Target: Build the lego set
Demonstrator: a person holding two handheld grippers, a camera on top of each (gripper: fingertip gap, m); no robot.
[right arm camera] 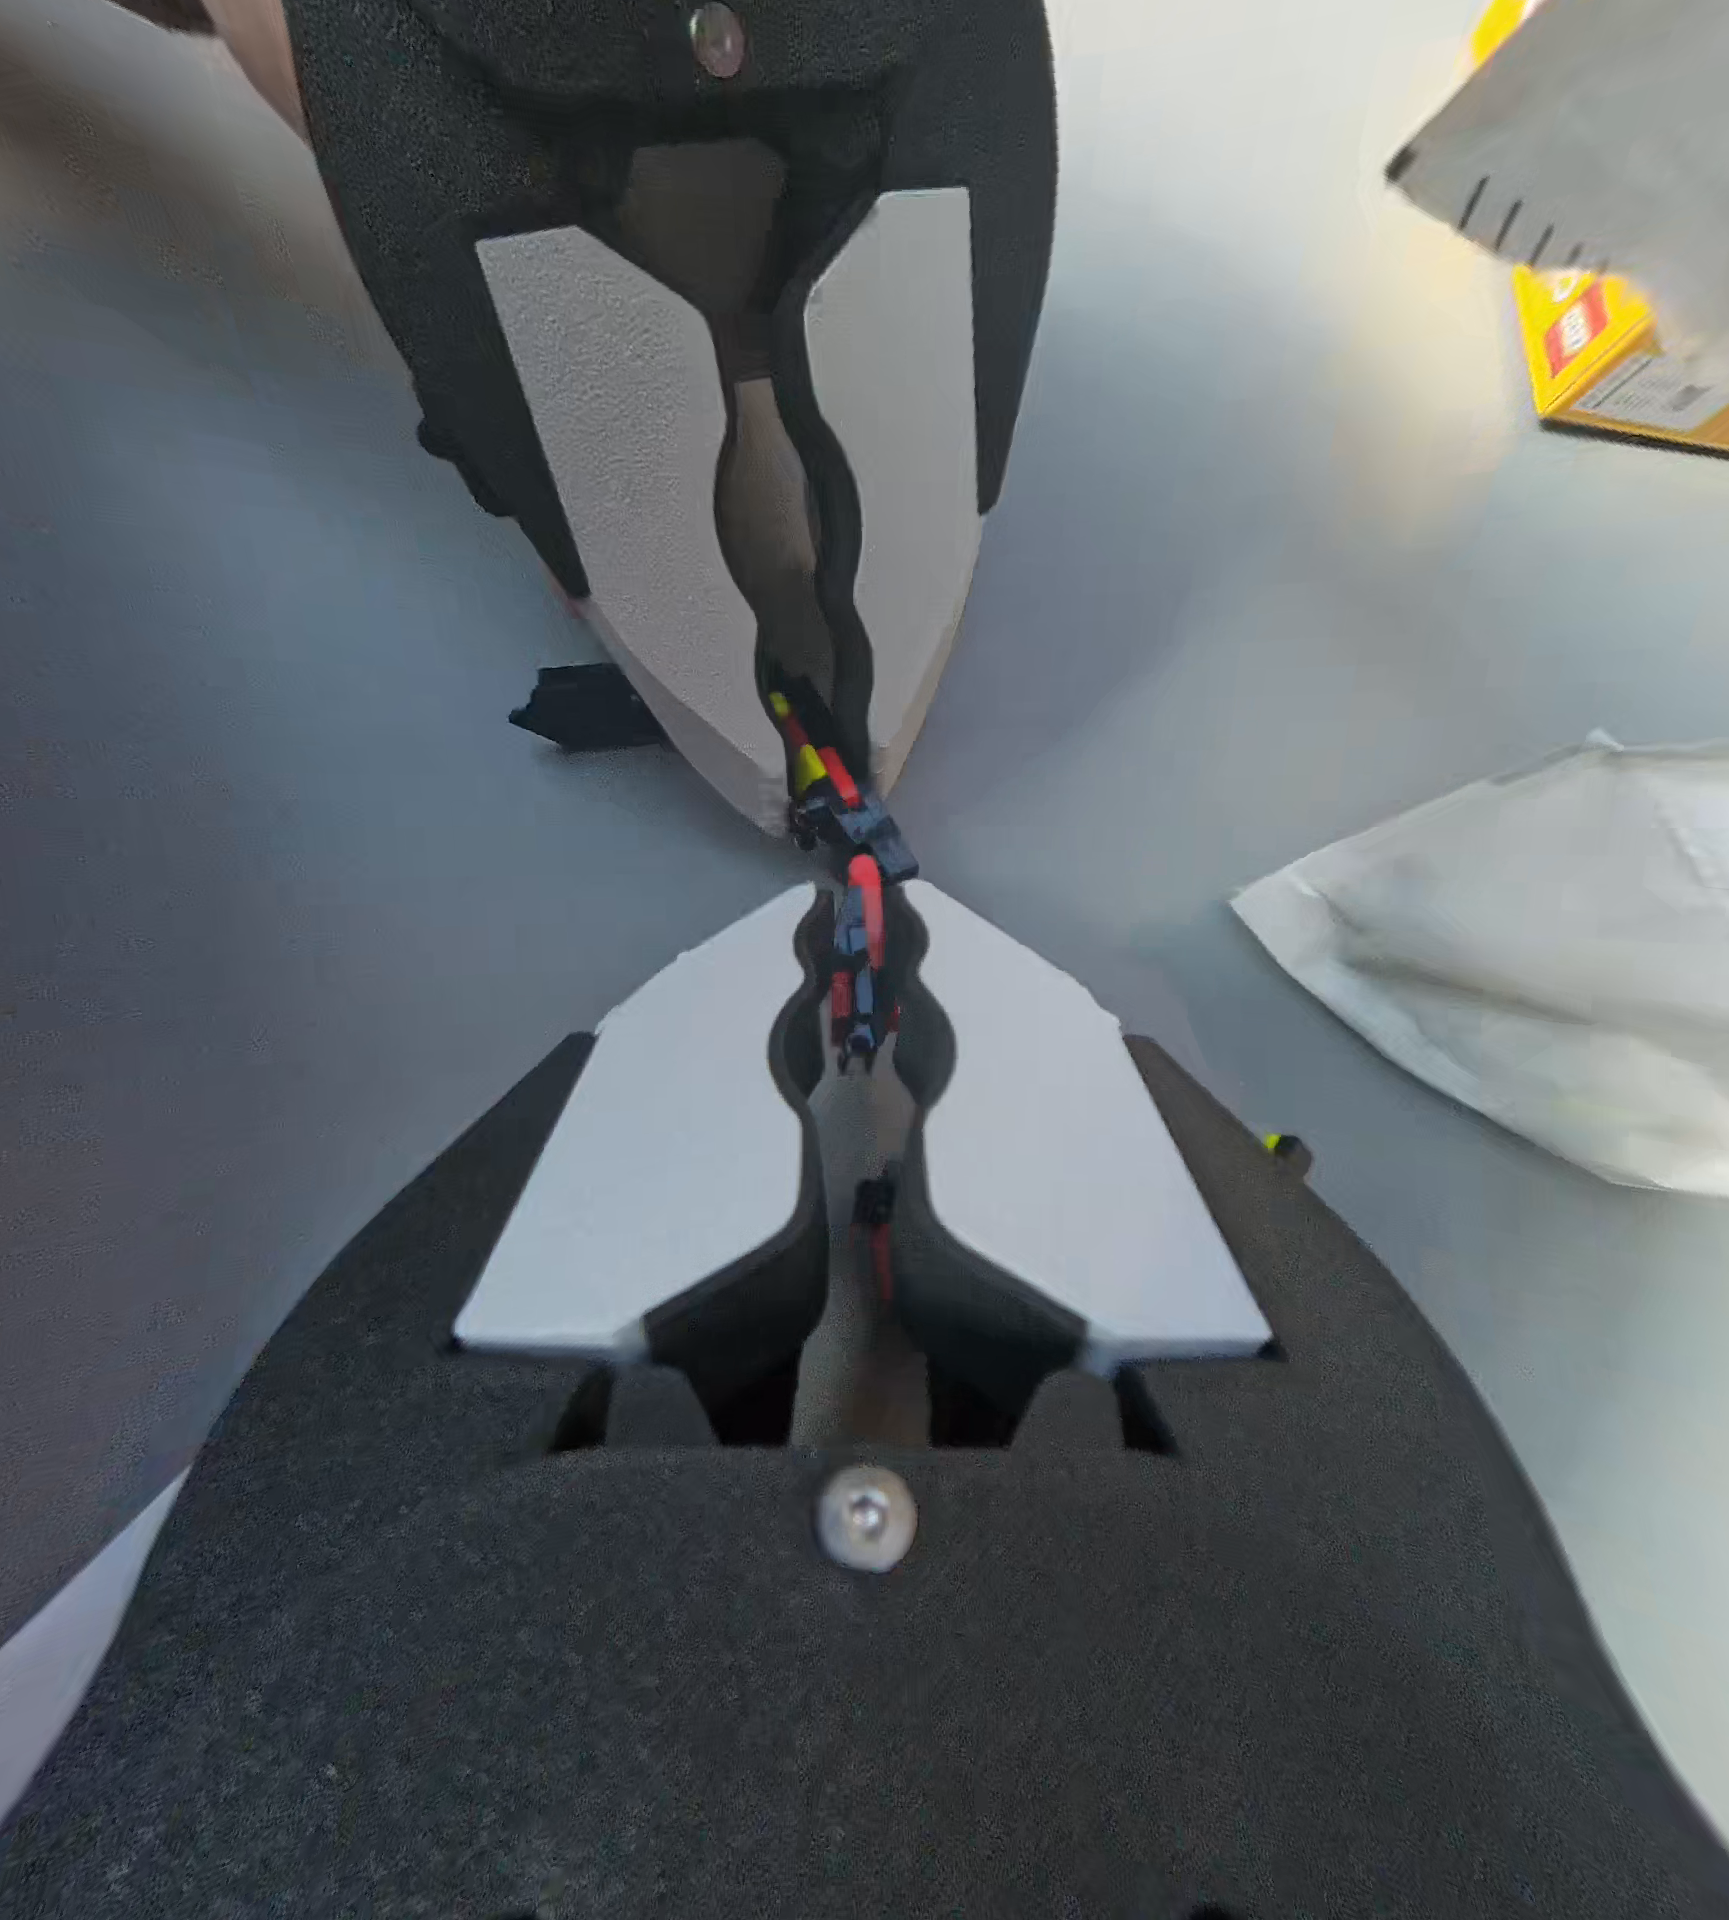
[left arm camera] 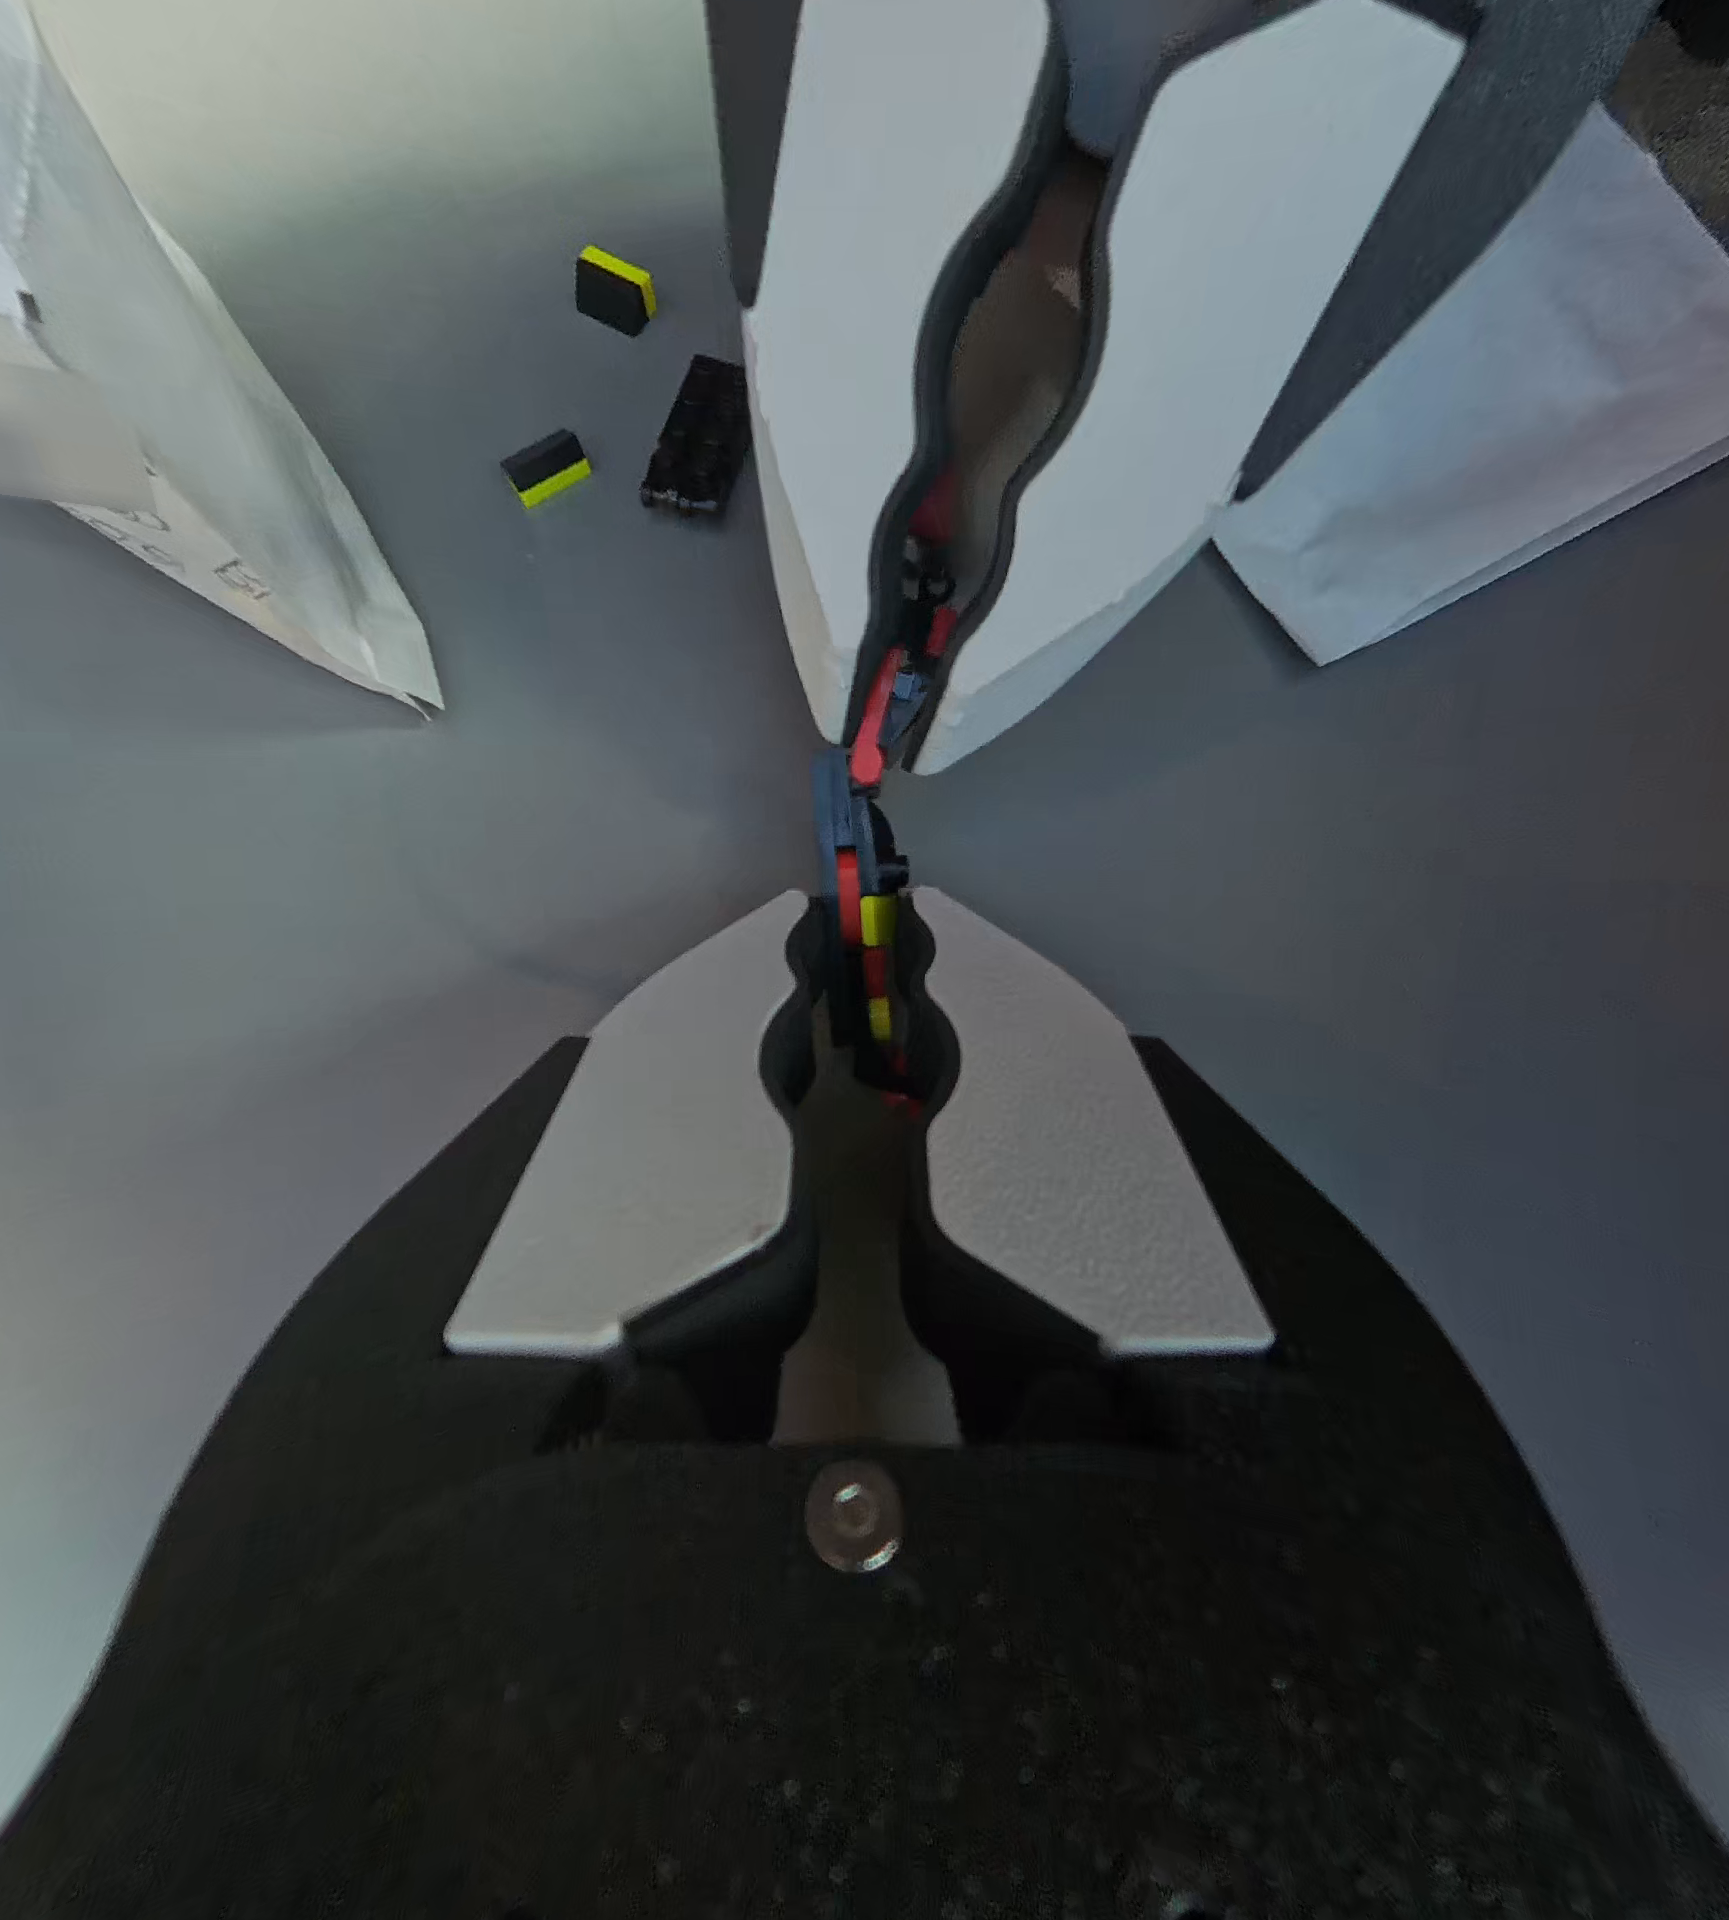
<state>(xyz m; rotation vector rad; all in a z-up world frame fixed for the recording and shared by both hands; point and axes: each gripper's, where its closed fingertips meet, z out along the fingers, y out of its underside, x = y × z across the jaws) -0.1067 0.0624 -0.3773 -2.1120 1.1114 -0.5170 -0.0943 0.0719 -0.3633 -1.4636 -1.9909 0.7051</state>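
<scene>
left tongs [left arm camera: 860, 904] clamped on the yellow-red lego strip [left arm camera: 865, 935] | right tongs [right arm camera: 865, 899] pinching the red-blue lego chunk [right arm camera: 860, 935] | both sit mid-air above the bench [left arm camera: 216, 935], tips nearly touching | looks light, stiff, snap-apart fragile imo, so grip the flat sides near the joint

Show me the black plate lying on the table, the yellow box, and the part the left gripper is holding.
black plate [left arm camera: 696, 436], left wrist view, studded top.
yellow box [right arm camera: 1608, 358], right wrist view, yellow face.
red and yellow assembly [left arm camera: 875, 920], left wrist view, yellow piece between the left gripper [left arm camera: 858, 899] fingertips.
</scene>
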